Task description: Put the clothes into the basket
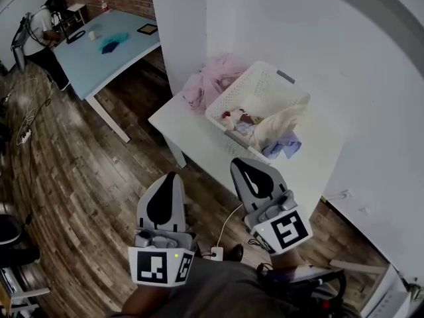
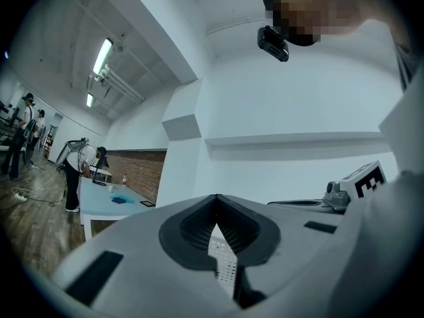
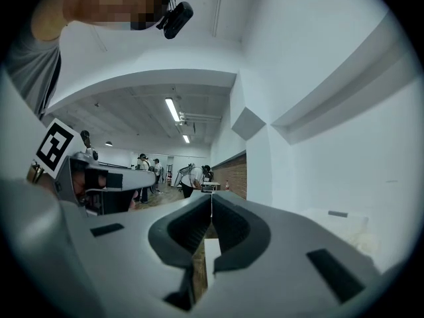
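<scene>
1. The room is lit brightly and evenly by ceiling tubes [image 2: 103,55]; the white wall [image 1: 278,32] is shown without glare.
2. Only soft shadows are cast beneath the table [image 1: 177,121].
3. Fisheye bending and black corners are introduced in both gripper views.

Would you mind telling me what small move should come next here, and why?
Probably open the left gripper and reach toward the pink garment: it lies on the table outside the basket, while this gripper and the right gripper are shut, empty and short of it.
</scene>
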Demonstrator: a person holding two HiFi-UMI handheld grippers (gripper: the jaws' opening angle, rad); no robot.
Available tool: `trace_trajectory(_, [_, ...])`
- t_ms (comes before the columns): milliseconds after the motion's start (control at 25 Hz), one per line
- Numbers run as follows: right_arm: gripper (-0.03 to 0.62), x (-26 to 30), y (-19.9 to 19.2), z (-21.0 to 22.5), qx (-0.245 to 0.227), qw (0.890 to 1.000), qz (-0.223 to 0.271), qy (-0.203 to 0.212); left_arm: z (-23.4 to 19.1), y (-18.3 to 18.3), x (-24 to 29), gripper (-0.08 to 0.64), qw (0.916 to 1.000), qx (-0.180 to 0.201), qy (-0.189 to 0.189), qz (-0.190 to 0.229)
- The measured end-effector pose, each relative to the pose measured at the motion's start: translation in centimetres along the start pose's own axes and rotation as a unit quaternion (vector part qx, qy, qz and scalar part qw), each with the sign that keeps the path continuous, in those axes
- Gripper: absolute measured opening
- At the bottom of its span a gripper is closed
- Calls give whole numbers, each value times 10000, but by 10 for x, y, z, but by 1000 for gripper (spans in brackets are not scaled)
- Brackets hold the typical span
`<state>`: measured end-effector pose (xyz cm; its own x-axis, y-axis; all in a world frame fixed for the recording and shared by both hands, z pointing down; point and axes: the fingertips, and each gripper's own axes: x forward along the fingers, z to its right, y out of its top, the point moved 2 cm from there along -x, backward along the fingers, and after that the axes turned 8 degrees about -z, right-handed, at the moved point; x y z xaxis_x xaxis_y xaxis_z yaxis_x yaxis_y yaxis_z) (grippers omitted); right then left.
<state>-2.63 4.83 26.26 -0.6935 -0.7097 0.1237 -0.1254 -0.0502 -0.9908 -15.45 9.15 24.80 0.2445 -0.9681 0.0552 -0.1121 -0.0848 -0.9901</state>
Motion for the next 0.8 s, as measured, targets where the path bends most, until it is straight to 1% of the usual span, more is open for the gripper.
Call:
trace_trajectory(160, [9, 64, 5, -18, -33, 10000, -51, -12, -69, 3, 10, 8, 9998, -116, 148, 36])
trace_trajectory(320, [9, 113, 16, -23, -57, 9994, -39, -336, -129, 11, 16, 8, 9996, -183, 197, 71])
trace_trajectory(440, [9, 146, 23, -28, -77, 9986, -16, -528, -166, 17, 21, 8, 9998, -151, 140, 18])
trace_trajectory(640, [11, 181, 27, -35, -71, 9978, -23, -657, -201, 25, 31, 8, 9999, -112, 60, 9])
trace_trajectory(800, [11, 200, 20, -29, -56, 9970, -102, -759, -217, 19, 42, 8, 9999, -137, 50, -55])
